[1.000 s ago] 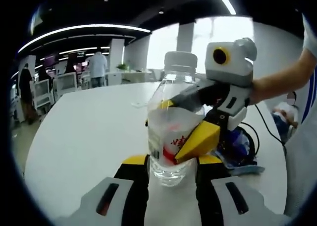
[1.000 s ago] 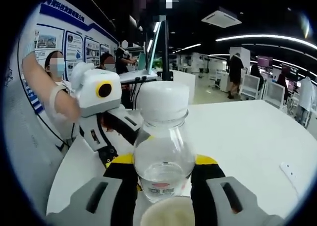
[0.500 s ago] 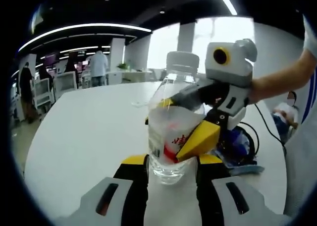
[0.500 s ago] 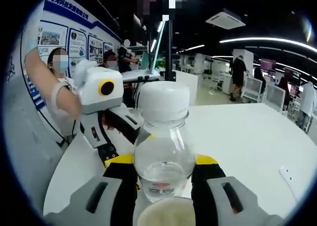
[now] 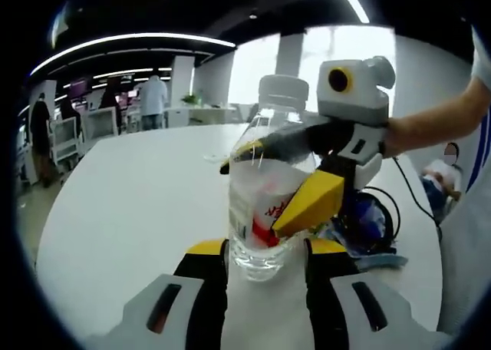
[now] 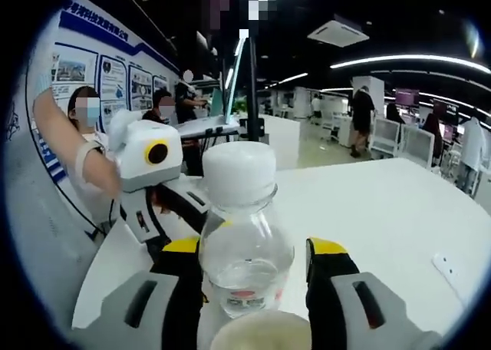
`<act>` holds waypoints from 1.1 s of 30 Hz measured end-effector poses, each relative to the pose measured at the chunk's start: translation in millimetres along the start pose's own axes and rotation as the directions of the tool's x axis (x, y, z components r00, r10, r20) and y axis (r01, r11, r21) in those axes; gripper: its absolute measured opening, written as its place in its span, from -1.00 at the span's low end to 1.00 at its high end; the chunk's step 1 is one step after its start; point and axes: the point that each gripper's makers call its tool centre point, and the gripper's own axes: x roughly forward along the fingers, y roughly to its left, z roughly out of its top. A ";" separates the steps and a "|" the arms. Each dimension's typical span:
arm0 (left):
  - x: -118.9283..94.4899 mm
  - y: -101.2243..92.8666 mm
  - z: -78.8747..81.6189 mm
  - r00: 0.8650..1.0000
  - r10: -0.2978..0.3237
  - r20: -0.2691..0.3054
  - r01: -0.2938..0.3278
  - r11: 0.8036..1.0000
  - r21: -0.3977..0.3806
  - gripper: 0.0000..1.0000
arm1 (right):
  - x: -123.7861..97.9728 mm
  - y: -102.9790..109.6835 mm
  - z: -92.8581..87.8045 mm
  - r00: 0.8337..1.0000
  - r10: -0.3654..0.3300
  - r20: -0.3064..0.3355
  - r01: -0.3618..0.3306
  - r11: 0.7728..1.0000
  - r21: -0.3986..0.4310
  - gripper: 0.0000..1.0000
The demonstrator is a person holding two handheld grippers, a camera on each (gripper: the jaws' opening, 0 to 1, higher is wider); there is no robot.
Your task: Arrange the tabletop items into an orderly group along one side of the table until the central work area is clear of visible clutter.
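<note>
The bottle (image 5: pixel 265 189) stood upright at twelve o'clock between both tools. The left gripper (image 5: pixel 266 252) squeezed its bottom; the right gripper (image 6: pixel 253 250) looked slightly apart.

The left gripper (image 5: pixel 265 250) clamps the base of the clear plastic water bottle (image 5: pixel 265 189). The right gripper (image 6: pixel 253 250) flanks its shoulder, jaws parted, bare forearm (image 5: pixel 433 123) behind.

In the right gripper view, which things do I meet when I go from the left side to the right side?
A person's arm → the left hand-held gripper → the clear water bottle with its white cap → a small white object lying on the white table.
</note>
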 end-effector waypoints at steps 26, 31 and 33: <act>-27.0 -15.6 -8.2 0.995 -0.046 -0.085 0.044 0.999 -0.027 0.57 | -38.6 28.5 -21.9 0.997 0.010 -0.077 -0.007 0.999 0.037 0.89; -34.0 -19.0 -7.1 0.995 -0.045 -0.087 0.043 0.999 -0.026 0.58 | -46.5 30.2 -25.5 0.997 -0.002 -0.083 0.007 0.998 0.054 0.95; -36.3 -20.8 -6.3 0.995 -0.045 -0.089 0.044 0.999 -0.018 0.58 | -49.4 30.9 -27.5 0.997 -0.001 -0.083 0.006 0.998 0.066 0.97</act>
